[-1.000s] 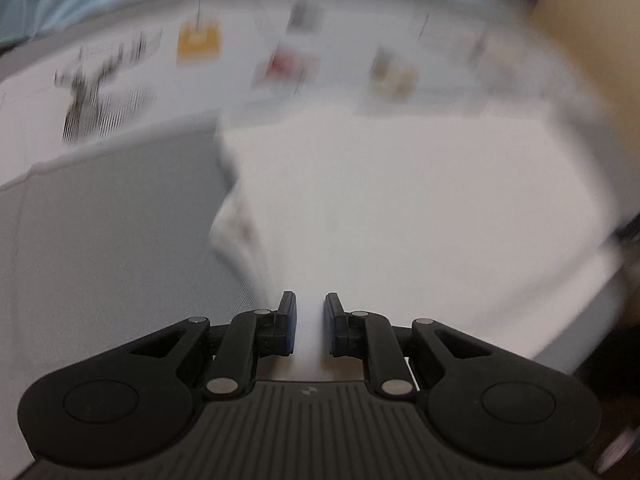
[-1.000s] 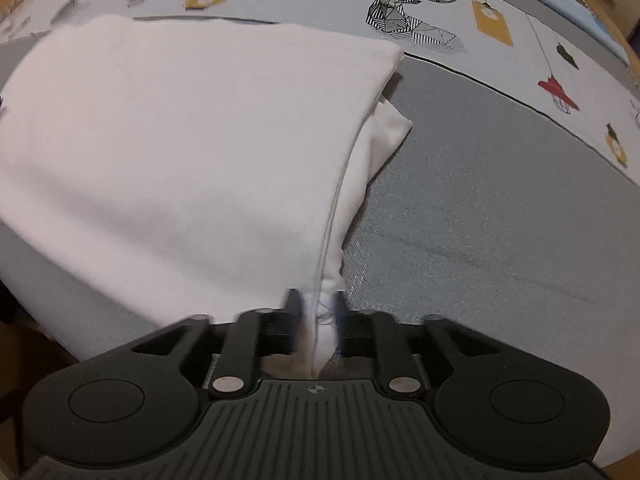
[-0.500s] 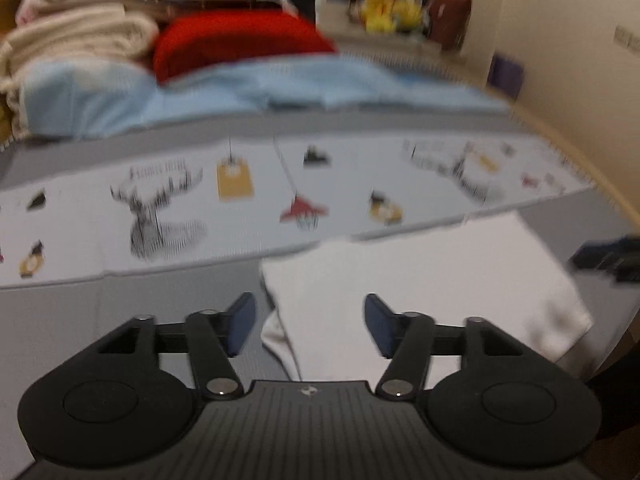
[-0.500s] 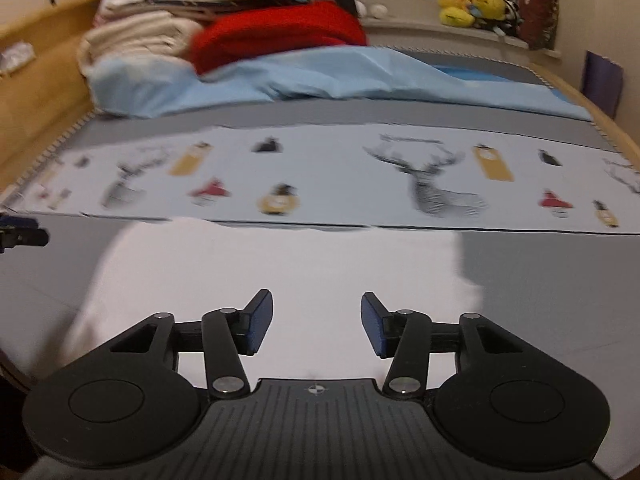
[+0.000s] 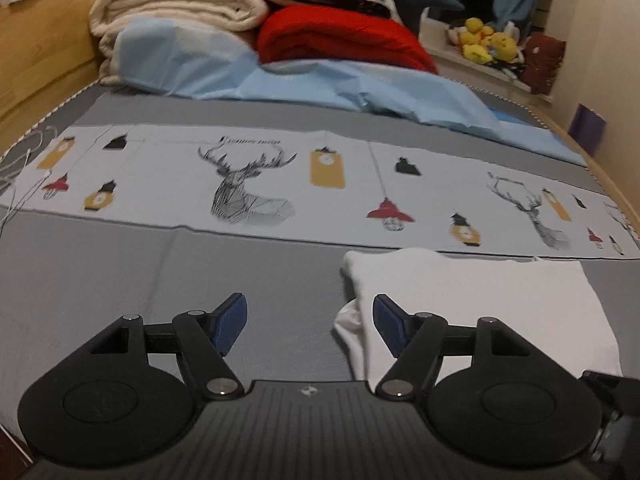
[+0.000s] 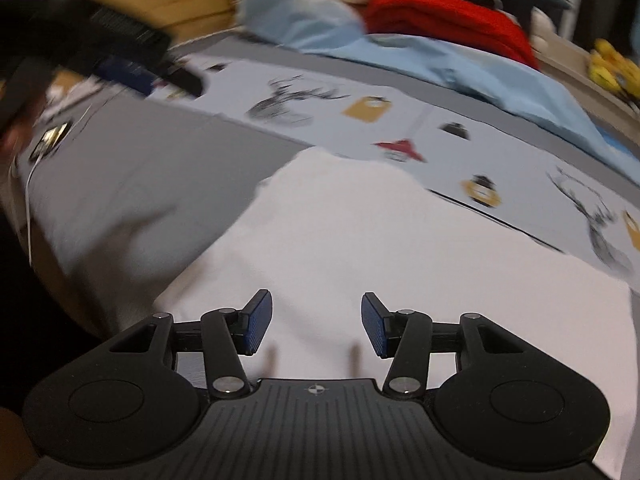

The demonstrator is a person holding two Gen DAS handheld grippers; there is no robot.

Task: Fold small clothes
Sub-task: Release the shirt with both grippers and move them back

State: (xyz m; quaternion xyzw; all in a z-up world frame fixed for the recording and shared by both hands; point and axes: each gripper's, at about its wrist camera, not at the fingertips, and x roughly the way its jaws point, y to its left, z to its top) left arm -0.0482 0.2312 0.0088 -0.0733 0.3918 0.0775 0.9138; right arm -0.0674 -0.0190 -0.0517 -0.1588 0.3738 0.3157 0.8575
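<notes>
A folded white garment [image 5: 472, 304] lies flat on the grey bed cover. In the left wrist view it lies to the lower right, with a loose bit of cloth sticking out at its near left corner. My left gripper [image 5: 310, 322] is open and empty, raised to the left of the garment's edge. In the right wrist view the garment [image 6: 380, 248] fills the middle. My right gripper [image 6: 316, 326] is open and empty, just above its near part. The left gripper [image 6: 120, 64] shows blurred at the upper left of the right wrist view.
A pale printed strip with deer and lanterns [image 5: 248, 184] runs across the bed behind the garment. Further back are a light blue sheet [image 5: 320, 84], a red blanket [image 5: 344, 40] and stacked cream bedding [image 5: 180, 4]. A wooden bed frame [image 5: 40, 64] stands at the left.
Both grippers were shut on the garment's edge a second ago. They have let go, opened and lifted back. The garment now lies folded on the bed.
</notes>
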